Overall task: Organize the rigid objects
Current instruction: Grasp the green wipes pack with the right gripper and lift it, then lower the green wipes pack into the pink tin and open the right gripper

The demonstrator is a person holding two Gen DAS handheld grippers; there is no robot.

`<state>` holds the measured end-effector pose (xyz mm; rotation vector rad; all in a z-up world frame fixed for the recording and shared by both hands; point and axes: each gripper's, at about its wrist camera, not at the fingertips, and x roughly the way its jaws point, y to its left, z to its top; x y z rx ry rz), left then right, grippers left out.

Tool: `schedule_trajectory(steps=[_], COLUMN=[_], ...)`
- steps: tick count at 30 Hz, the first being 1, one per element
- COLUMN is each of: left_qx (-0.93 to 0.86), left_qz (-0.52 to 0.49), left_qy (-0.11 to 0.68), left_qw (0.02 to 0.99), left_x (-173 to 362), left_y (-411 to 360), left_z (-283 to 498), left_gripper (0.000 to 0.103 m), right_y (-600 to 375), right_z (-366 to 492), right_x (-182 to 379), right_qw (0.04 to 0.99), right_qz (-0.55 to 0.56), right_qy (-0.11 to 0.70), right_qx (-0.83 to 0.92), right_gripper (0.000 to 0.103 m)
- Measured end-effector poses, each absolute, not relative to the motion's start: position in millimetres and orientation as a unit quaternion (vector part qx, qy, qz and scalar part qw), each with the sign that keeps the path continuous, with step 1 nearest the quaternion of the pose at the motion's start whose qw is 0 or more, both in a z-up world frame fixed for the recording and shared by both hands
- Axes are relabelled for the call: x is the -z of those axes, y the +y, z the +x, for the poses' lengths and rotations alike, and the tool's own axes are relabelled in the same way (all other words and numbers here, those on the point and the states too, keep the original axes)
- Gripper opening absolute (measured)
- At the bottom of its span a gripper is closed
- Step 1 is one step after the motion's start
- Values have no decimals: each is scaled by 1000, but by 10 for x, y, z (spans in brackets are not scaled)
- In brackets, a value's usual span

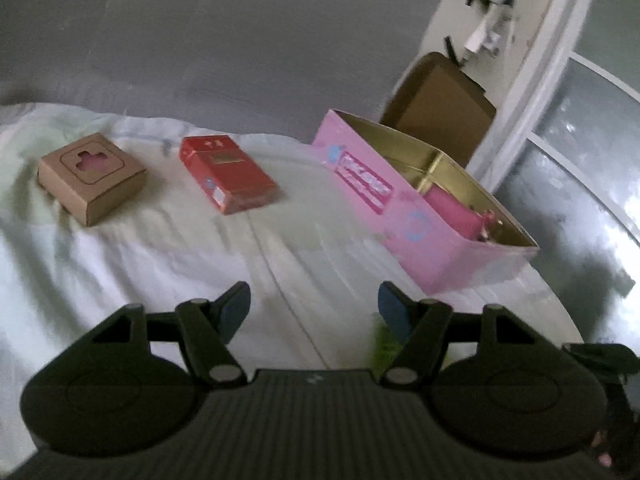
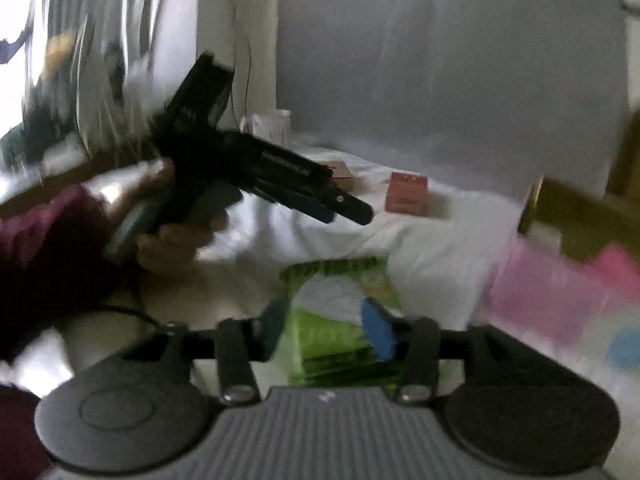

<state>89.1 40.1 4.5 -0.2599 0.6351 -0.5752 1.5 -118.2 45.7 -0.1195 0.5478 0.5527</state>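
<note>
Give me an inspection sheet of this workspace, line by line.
Surface: white sheet, wrinkled.
Job's things: brown cardboard box, red box, open pink box holding a pink item; green box.
Clutter: white mug, open carton.
Grippers: left gripper open, empty; right gripper closed on the green box.
Cables: thin dark cord beside the person's sleeve.
Surroundings: grey wall, window frame.
</note>
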Motion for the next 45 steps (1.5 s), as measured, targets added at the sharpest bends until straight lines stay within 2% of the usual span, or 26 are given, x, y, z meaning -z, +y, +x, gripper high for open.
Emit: schedule_trajectory(steps=[4, 6, 7, 9, 11, 13, 16, 18, 26, 31, 36, 43, 44, 45], left_qx=[275, 272, 273, 272, 269, 268, 285, 300, 328, 349, 367, 354, 352, 346], left_qz=[-133, -132, -130, -124, -118, -110, -92, -68, -107, -98, -76, -26, -24, -22], left_qy=[317, 322, 322, 324, 331, 342, 355, 345, 342, 292, 260, 274, 283, 293], left_qw=[898, 897, 897, 897, 897, 894, 885, 887, 874, 885, 890, 894, 892, 891], left_x=[-39, -44, -50, -56, -41, -9, 66, 72, -77, -530, -835, -869, -844, -808], left_y=[386, 361, 351, 310, 260, 198, 71, -42, -90, -260, -737, -1617, -1721, -1833], left_z=[666, 578, 535, 505, 537, 580, 578, 513, 546, 574, 874, 1611, 1734, 1853], left_gripper=[72, 72, 72, 73, 76, 78, 71, 63, 60, 60, 60, 61, 62, 66], right_y=[-1528, -1599, -1631, -1645, -1620, -1537, -1442, -1423, -1374, -1493, -1716, -2259, -2348, -2420], right_z=[-25, 48, 70, 90, 60, 75, 77, 146, 232, 166, 218, 804, 924, 1039], right_x=[-445, -392, -384, -325, -286, -200, -108, -50, 4, -211, -537, -637, -624, -609], right_qw=[934, 934, 933, 929, 924, 921, 922, 919, 924, 943, 965, 975, 975, 975], right_qz=[38, 53, 53, 50, 44, 24, -20, -17, -34, -13, -59, -58, -47, -40], right_qy=[252, 251, 254, 261, 268, 273, 295, 309, 295, 240, 176, 191, 198, 203], right_qx=[-251, -249, -250, -257, -269, -275, -251, -246, -243, -229, -183, -101, -91, -81], right_gripper=[46, 52, 59, 68, 92, 93, 89, 80, 55, 54, 54, 53, 49, 39])
